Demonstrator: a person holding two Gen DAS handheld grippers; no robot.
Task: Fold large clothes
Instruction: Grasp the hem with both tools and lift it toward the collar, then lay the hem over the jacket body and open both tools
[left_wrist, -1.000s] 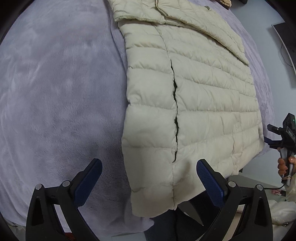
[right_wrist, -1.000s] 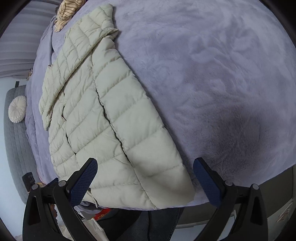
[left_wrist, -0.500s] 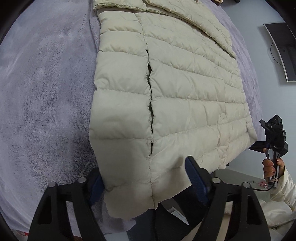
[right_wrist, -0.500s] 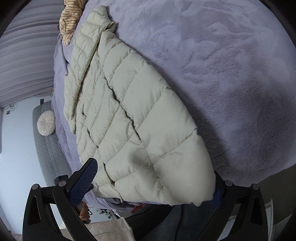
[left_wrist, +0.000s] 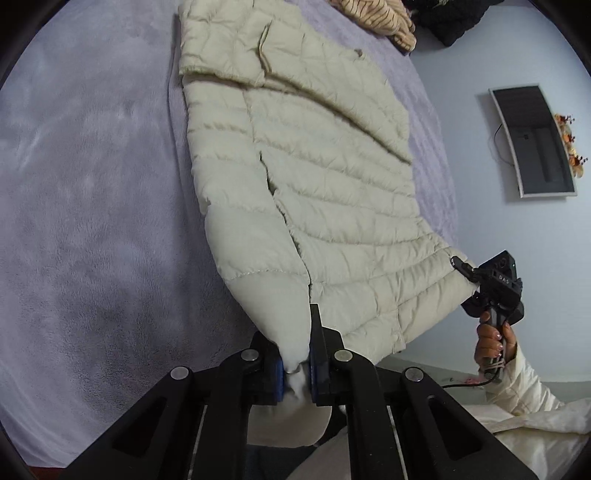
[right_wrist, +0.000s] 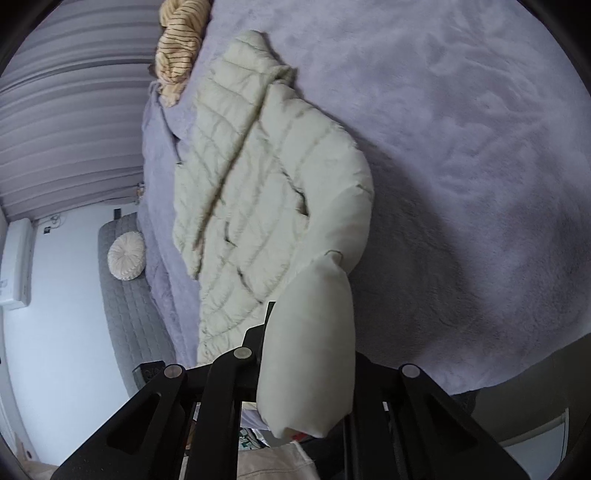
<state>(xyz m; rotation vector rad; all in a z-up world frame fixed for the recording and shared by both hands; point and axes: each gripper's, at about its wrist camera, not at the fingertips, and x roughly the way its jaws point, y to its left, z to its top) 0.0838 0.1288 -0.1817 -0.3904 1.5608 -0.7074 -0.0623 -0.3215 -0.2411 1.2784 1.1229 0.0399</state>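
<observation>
A cream quilted puffer jacket (left_wrist: 317, 177) lies lengthwise on a lavender bed cover (left_wrist: 92, 184), hem toward me. My left gripper (left_wrist: 295, 373) is shut on the hem's left corner, which bunches between the blue pads. In the right wrist view the jacket (right_wrist: 258, 177) stretches away, and my right gripper (right_wrist: 306, 373) is shut on the hem's other corner, which drapes over and hides the fingers. The right gripper also shows in the left wrist view (left_wrist: 465, 273), pinching the hem's far corner.
A striped tan garment (right_wrist: 177, 48) and a dark garment (left_wrist: 450, 18) lie at the bed's far end. A wall screen (left_wrist: 532, 140) hangs to the right. A grey bench with a round cushion (right_wrist: 125, 254) stands beside the bed. The bed cover (right_wrist: 461, 147) spreads wide.
Both grippers moved onto the jacket's hem and closed on its two corners. The hem is now lifted off the bed cover.
</observation>
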